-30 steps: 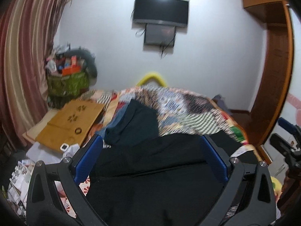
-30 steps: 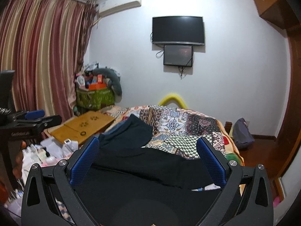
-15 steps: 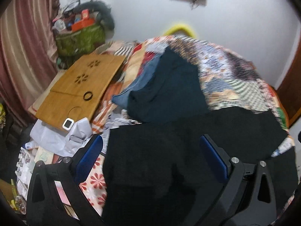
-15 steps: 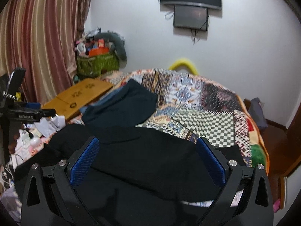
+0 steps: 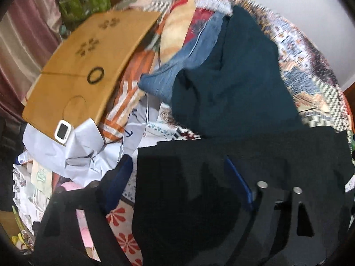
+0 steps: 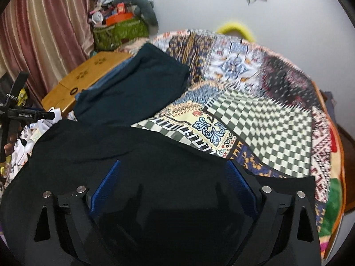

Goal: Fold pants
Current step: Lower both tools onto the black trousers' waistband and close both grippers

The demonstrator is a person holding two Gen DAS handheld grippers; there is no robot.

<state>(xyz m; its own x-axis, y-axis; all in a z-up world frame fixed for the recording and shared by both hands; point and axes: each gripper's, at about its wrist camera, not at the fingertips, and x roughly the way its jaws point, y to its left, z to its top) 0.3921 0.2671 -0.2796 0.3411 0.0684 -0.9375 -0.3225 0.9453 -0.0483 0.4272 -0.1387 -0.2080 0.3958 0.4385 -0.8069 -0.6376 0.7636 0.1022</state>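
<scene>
Lying flat across the near edge of the bed (image 6: 266,115), the black pants (image 6: 155,155) cover its patterned quilt (image 6: 255,102) from the left edge almost to the right one. Both tools hang just above the cloth. The left tool (image 5: 177,177) has its blue fingers (image 5: 238,184) apart, one past the pants' left edge over the flowered sheet (image 5: 124,228), the other over the black cloth; nothing is between them but the fabric below. The right tool (image 6: 173,184) also stands spread wide, both fingers (image 6: 106,186) over the middle of the pants, gripping nothing. Beyond the pants, toward the far left corner of the bed, lies a dark teal garment (image 5: 233,77) on top of a blue one (image 5: 177,66). Left of the bed sits a wooden tray (image 5: 84,62) with a small white device (image 5: 63,130) at its near corner, touching crumpled white paper (image 5: 73,153). A green bag (image 6: 119,31) stands by the curtain (image 6: 40,26).
</scene>
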